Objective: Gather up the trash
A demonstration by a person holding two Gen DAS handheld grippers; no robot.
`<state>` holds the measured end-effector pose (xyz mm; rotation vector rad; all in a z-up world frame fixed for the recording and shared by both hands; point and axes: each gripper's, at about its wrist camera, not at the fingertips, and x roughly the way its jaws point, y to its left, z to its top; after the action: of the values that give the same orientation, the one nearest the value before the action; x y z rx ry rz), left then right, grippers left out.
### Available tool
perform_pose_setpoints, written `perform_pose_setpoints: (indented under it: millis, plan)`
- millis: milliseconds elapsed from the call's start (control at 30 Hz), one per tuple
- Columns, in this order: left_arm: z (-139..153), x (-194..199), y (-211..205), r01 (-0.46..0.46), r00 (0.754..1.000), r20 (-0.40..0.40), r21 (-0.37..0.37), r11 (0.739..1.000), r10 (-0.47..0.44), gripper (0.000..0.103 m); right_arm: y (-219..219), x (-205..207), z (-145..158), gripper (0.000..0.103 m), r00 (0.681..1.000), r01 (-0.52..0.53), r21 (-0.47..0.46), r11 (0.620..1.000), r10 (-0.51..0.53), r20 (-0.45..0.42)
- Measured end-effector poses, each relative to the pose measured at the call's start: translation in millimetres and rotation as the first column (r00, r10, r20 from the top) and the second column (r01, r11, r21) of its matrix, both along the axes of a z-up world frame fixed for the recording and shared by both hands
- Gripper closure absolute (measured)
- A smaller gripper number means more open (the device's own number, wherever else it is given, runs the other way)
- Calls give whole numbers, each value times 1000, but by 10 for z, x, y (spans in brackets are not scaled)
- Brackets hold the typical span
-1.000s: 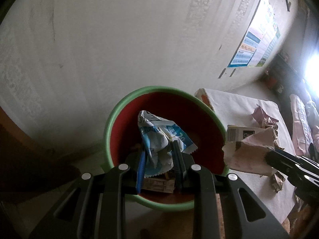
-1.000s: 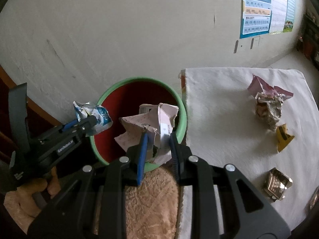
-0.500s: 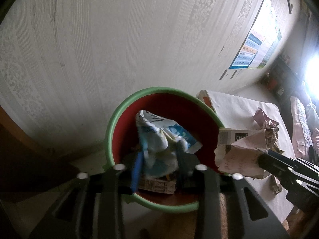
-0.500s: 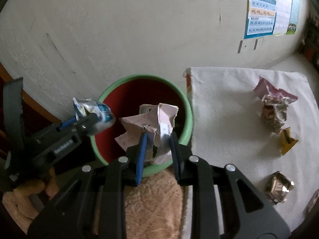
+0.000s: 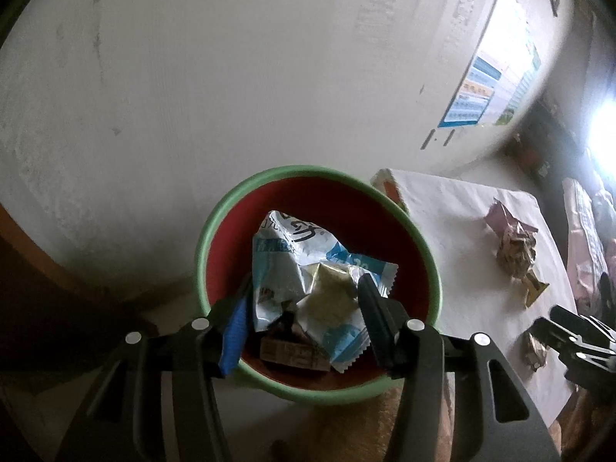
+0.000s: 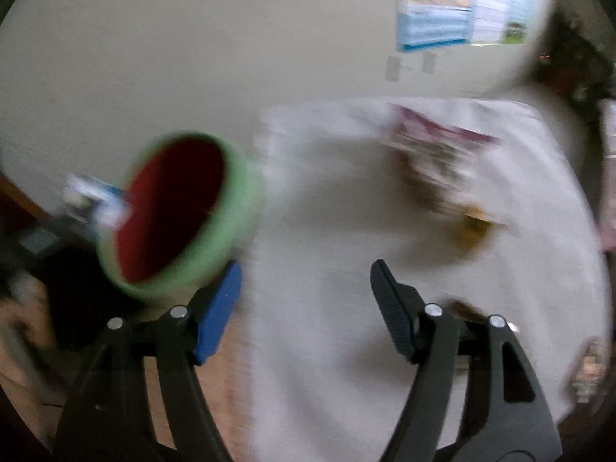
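the left gripper (image 5: 304,319), jaws opening around the blue-white wrapper (image 5: 308,281) over the green bin (image 5: 215,223), may let it snag a pad, while the right gripper (image 6: 308,308), opening and empty, overshoots trash at two o'clock.

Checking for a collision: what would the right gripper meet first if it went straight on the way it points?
Probably the white cloth on the table: the right gripper, jaws opening and empty, aims at a bare patch. The picture is blurred, so depth is uncertain.
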<state>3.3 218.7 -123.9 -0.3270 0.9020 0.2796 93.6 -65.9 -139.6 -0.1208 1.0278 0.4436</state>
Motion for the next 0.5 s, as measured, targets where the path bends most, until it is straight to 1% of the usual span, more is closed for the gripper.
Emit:
perform_pose_setpoints:
  millis: [33, 100, 200, 267, 367, 500]
  plan:
    - [4, 9, -42, 8, 1000, -2, -3, 1000, -8, 52, -190, 32, -63, 36, 1000, 27, -54, 998, -27, 0]
    - [3, 22, -105, 20, 1000, -4, -3, 1000, -21, 52, -497, 77, -181, 35, 998, 61, -111, 992, -64, -27]
    - [-6, 87, -296, 67, 998, -18, -4, 998, -67, 52, -890, 135, -381, 36, 990, 96, -150, 984, -110, -88]
    - [0, 120, -424, 101, 995, -24, -10, 995, -101, 52, -1048, 181, -471, 36, 985, 106, -158, 982, -125, -115]
    - [53, 131, -615, 150, 988, -20, -9, 989, -150, 52, -1189, 274, -557, 36, 980, 105, -125, 987, -124, -155]
    - [128, 126, -819, 192, 981, -23, 20, 981, -191, 52, -1159, 359, -666, 36, 979, 50, -123, 991, -73, -188]
